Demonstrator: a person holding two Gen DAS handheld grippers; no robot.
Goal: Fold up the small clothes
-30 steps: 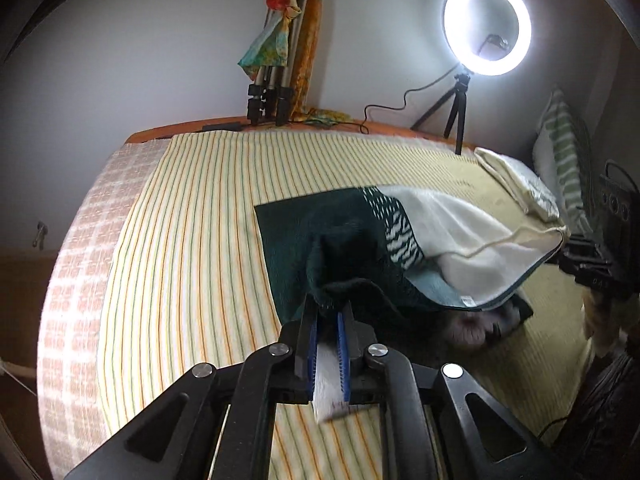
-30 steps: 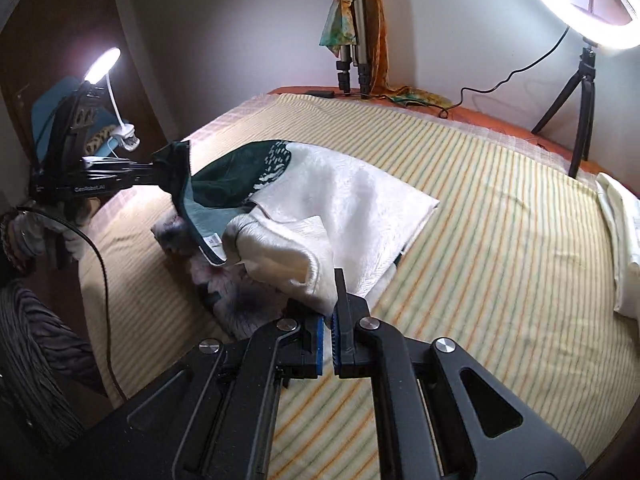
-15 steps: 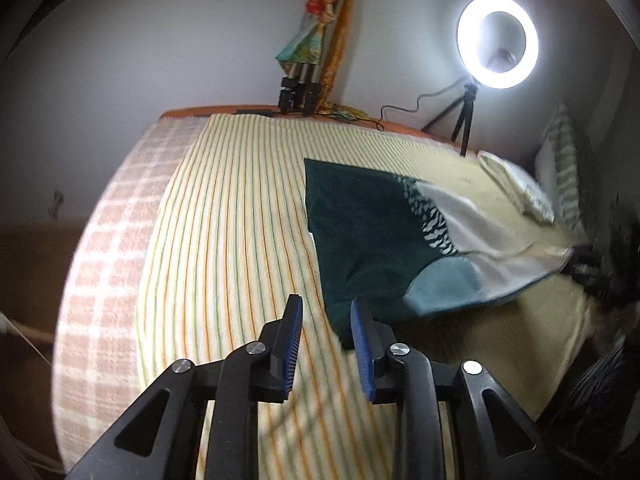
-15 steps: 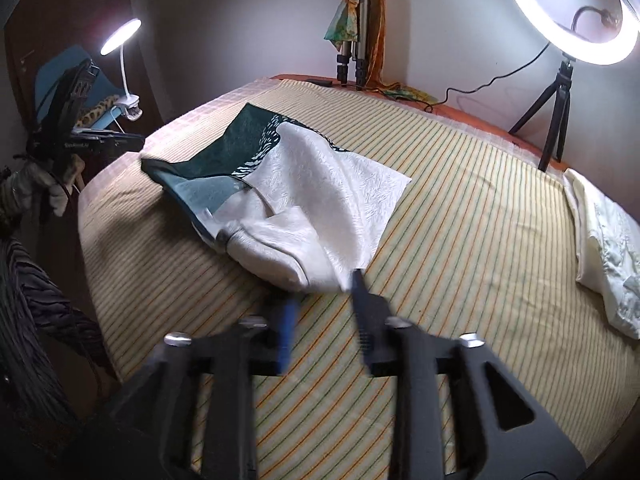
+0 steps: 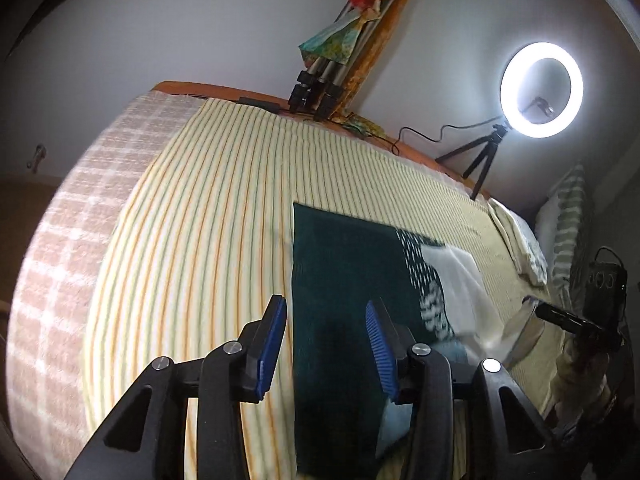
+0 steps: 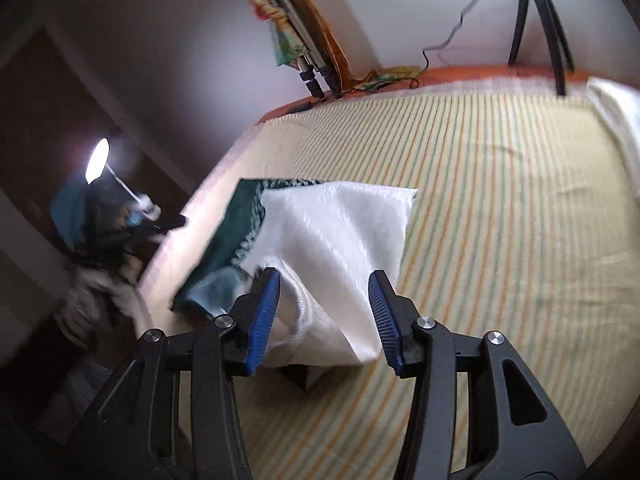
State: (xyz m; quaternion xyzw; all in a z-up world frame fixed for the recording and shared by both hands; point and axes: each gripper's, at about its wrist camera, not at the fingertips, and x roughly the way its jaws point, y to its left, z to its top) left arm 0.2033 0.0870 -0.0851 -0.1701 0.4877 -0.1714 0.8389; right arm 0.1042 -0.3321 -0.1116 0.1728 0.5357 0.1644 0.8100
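A small garment, dark green at one end and white at the other, lies folded on the striped bedsheet. My left gripper hangs over the green end near its left edge. Its jaws are opening and the blue pads touch nothing. In the right wrist view the white half lies flat with a loose flap near its front. My right gripper hovers open just above that flap, and the pads stand clear of the cloth.
A lit ring light on a small tripod and a folded tripod draped in colourful cloth stand at the bed's far edge. Pale folded bedding and a striped pillow lie right. A clip lamp glows left.
Both grippers let go of the lifted garment and opened. The cloth dropped flat onto the sheet. Both grippers drew back and rolled, so the bed looks tilted.
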